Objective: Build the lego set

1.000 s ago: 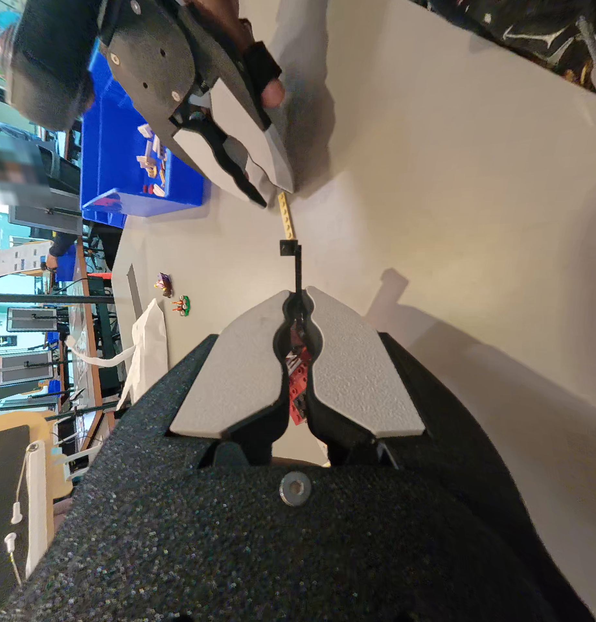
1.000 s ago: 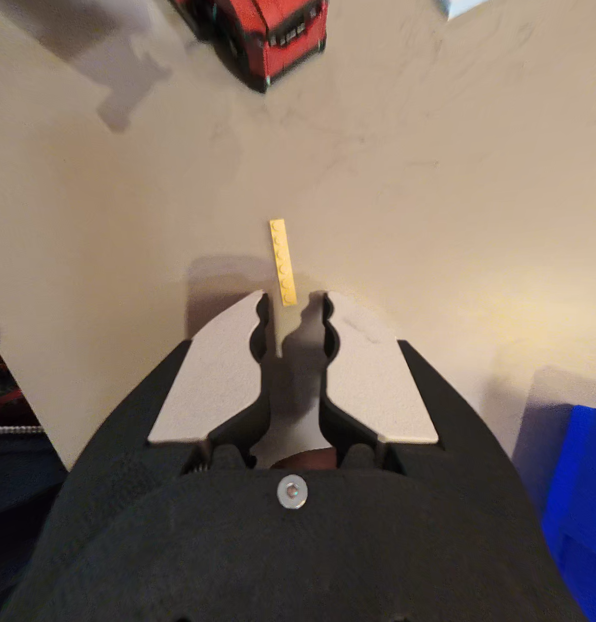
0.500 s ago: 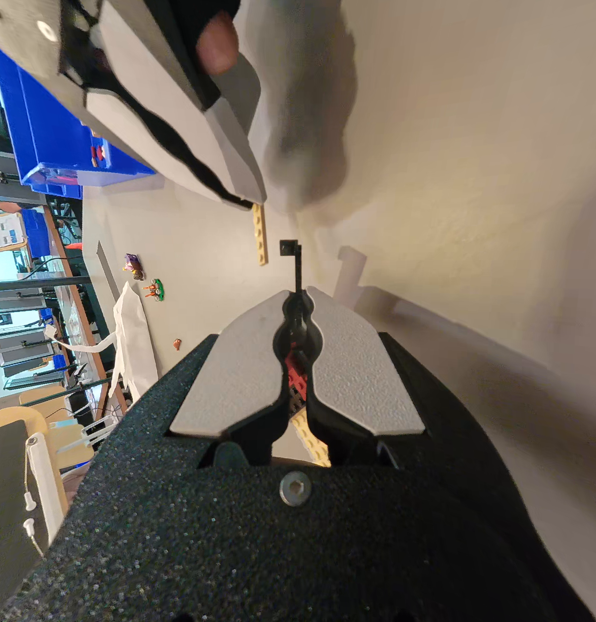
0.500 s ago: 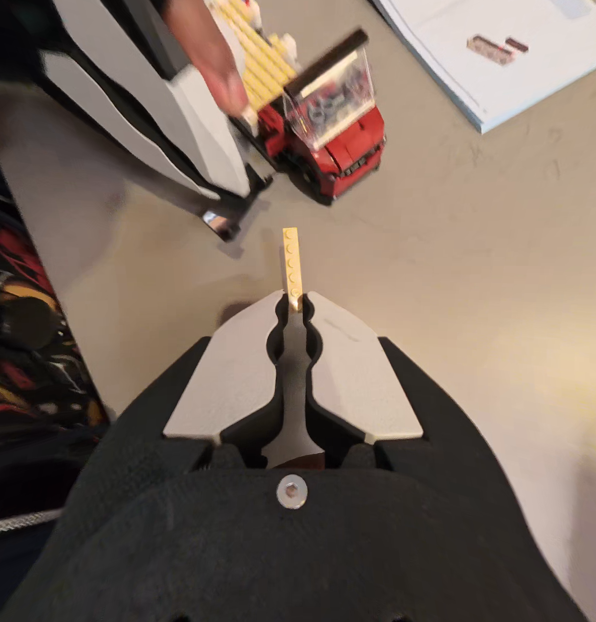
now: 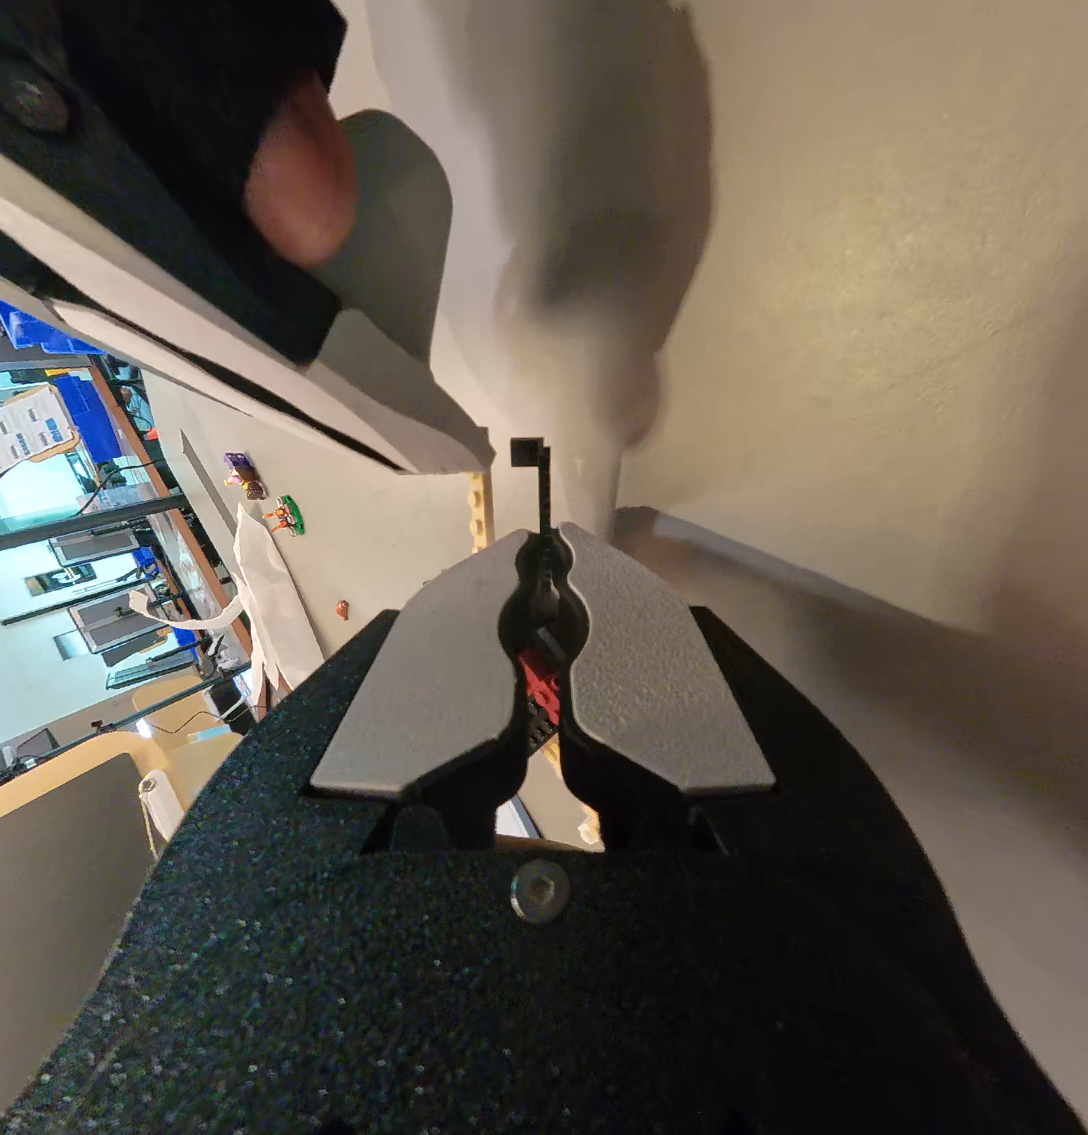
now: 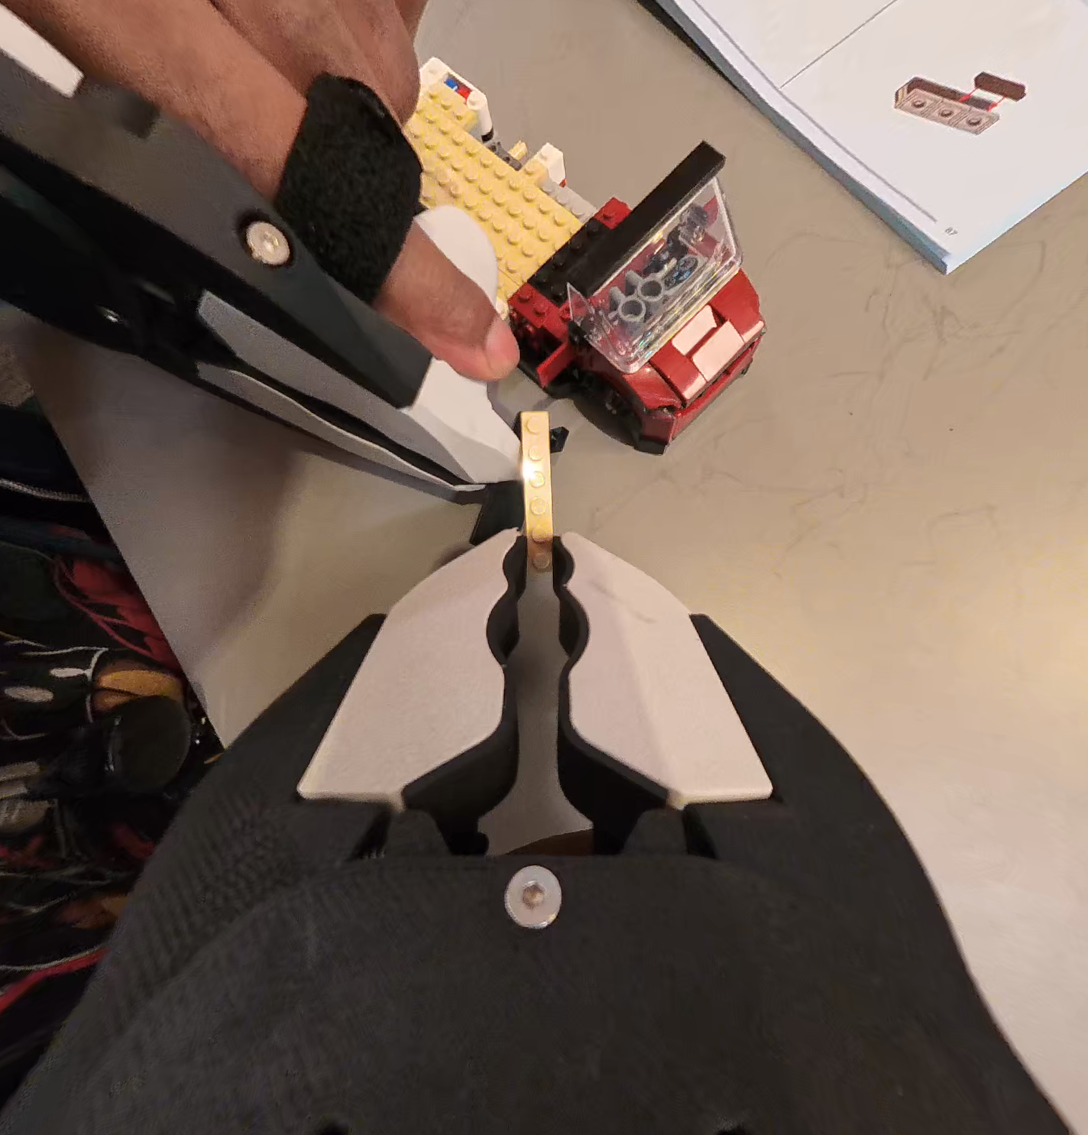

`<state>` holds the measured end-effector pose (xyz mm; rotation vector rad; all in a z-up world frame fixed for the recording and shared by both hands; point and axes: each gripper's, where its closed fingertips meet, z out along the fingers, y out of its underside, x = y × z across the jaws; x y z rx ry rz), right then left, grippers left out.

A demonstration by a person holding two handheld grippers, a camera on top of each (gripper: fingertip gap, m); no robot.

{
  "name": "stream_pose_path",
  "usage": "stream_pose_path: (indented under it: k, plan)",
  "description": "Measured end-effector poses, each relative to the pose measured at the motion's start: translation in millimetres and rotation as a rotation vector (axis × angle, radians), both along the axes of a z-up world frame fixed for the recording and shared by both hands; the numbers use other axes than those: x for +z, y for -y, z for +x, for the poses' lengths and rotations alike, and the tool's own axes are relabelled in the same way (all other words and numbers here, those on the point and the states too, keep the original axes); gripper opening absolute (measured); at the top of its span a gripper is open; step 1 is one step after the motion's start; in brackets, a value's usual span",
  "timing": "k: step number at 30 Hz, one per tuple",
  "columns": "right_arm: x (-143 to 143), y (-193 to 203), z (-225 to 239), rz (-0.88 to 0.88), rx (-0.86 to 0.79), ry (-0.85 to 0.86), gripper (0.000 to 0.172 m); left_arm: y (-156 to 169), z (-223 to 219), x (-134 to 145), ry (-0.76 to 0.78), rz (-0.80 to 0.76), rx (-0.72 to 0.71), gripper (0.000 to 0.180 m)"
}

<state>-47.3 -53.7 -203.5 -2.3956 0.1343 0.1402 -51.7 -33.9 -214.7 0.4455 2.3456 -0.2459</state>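
Since a second ago, the right gripper [image 6: 540,540] has closed its wide-spread jaws on the yellow studded strip [image 6: 538,485], lifted it off the grey tabletop [image 6: 836,553], and brought it close to the left gripper [image 5: 544,537], which now fills the upper left of the left wrist view. Half a second ago the two tools were farther apart.

That tabletop carries a red and yellow brick truck [image 6: 621,288] with a clear windscreen, an open instruction booklet [image 6: 898,110] at the far right, and, toward the far edge, a white bag [image 5: 271,589] and a few small brick figures [image 5: 286,516]. Beyond lie blue bins [image 5: 38,325] and shelving.

A hand [image 6: 320,123], one finger through a black strap, grips the left tool, which angles in from the upper left. Its jaws are nearly together, pinching a thin black strip [image 5: 544,491] seen edge-on. The right tool's jaws clamp the near end of the yellow strip, which juts forward, its far end beside the black strip.
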Motion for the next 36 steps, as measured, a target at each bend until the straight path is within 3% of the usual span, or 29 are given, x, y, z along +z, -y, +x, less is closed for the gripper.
stream_pose_path:
  k: [10, 36]
  plan:
    - [-10, -1, -3, 0.02, -0.092, -0.134, 0.008, 1, -1, -2, 0.001, 0.007, -0.013, 0.002]
    - [-1, 0, -11, 0.119, -0.07, -0.186, 0.01, 5, 0, 2, 0.019, -0.014, -0.032, 0.002]
